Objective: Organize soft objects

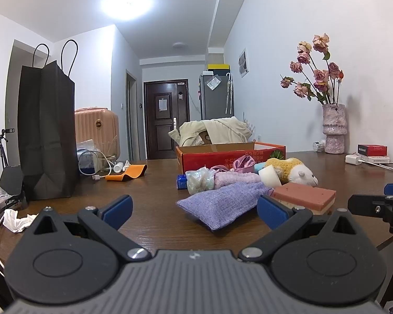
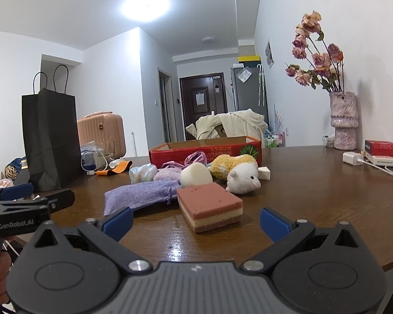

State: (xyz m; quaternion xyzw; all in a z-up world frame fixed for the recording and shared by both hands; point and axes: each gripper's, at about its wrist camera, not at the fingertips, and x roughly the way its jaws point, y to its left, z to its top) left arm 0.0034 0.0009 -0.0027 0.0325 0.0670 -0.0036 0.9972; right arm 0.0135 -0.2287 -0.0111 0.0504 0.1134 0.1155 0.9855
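Two hand-held grippers hover low over the near edge of a dark wooden table [image 2: 314, 196], both with blue-padded fingers spread wide and holding nothing. The left gripper [image 1: 194, 209] faces a purple cloth pouch [image 1: 222, 202] lying flat just ahead of its fingers, near the table's front edge. The right gripper [image 2: 196, 222] faces a pink-and-cream layered sponge [image 2: 209, 204], which rests on the table just beyond its fingertips and beside the pouch's drawstring end.

Behind these two, toward the middle of the table, soft items lie bunched together: a white round sponge [image 2: 195, 174], a yellow-and-white plush animal [image 2: 235, 172] on its side with its head toward the right edge, a lilac towel [image 1: 235, 178], a crinkled plastic bag [image 1: 199, 180] and a small white wedge sponge [image 2: 264, 173]. A pink satin scrunchie [image 1: 242, 162] sits against the front wall of an open red cardboard box [image 2: 204, 150], which stands just behind the pile.

Toward the table's left edge stands an upright black paper bag [image 1: 45, 133], with an orange band [image 1: 129, 172] and a white cable [image 1: 102, 161] beside it. At the far right corner, against the wall, a pink vase [image 2: 344, 120] holds dried roses, with a white charger [image 2: 352, 157] nearby.
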